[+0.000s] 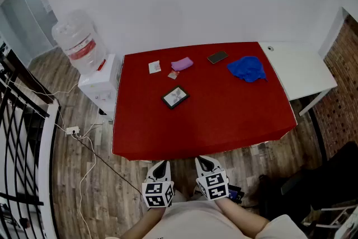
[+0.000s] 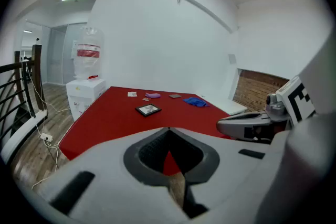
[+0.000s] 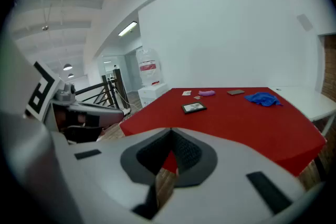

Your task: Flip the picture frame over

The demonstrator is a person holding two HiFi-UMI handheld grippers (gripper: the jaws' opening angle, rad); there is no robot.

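We hold our left gripper [image 1: 161, 165] and right gripper [image 1: 203, 163] side by side. Both tilt downward, jaws closed together on nothing, just short of the near edge of the red table [image 1: 224, 120]. Straight ahead and well apart from both, the picture frame [image 1: 175, 97] lies flat, picture side up. Beyond it sit a white card [image 1: 155, 67], a purple item [image 1: 182, 64] and a dark phone [image 1: 217, 57]. A blue cloth [image 1: 246, 68] lies farther right.

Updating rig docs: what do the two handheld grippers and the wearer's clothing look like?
Left gripper and right gripper match: white-grey bodies, tapering jaws lined with dark ribbed pads, each topped by a white cube with black square markers. The wearer has a pale top.
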